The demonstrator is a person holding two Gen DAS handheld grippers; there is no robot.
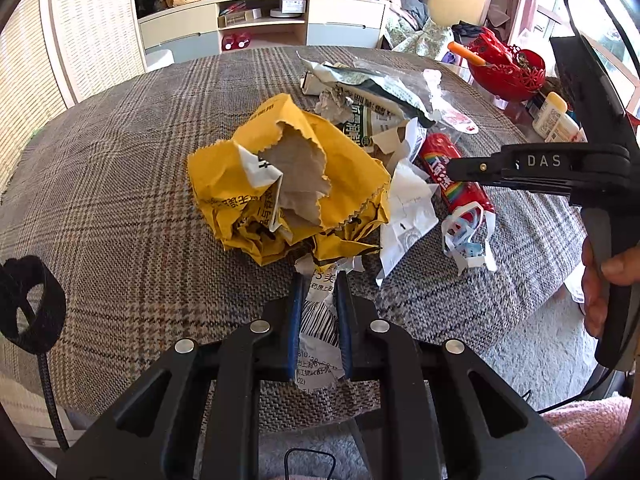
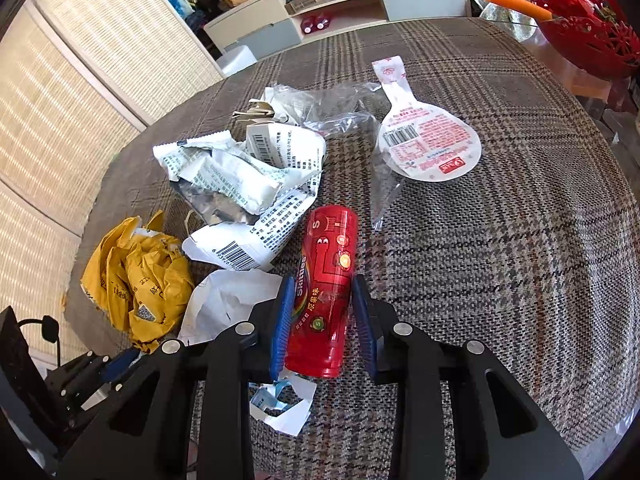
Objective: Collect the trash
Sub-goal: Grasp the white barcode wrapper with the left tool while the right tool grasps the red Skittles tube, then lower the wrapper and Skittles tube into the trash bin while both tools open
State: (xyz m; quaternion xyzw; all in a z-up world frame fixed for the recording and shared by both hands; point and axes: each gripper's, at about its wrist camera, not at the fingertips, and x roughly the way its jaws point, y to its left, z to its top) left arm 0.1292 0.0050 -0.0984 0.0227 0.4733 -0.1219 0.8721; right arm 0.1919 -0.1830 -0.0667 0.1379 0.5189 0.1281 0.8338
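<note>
A crumpled yellow paper bag (image 1: pixel 288 184) lies on the plaid tablecloth (image 1: pixel 120 184), with a white printed label trailing from it. My left gripper (image 1: pixel 320 280) is shut on that label at the bag's near edge. A red Skittles tube (image 2: pixel 326 284) lies on the cloth, also in the left wrist view (image 1: pixel 452 172). My right gripper (image 2: pixel 322 288) straddles the tube, its blue pads close on both sides; contact is not clear. The yellow bag also shows at left in the right wrist view (image 2: pixel 136 280).
White crumpled wrappers (image 2: pixel 240 176), a clear plastic bag (image 2: pixel 340 108), a round pink lid (image 2: pixel 432 140) and torn white scraps (image 2: pixel 280 404) lie on the cloth. A red basket (image 1: pixel 508 68) stands at the far right. A TV cabinet (image 1: pixel 264 20) is behind the table.
</note>
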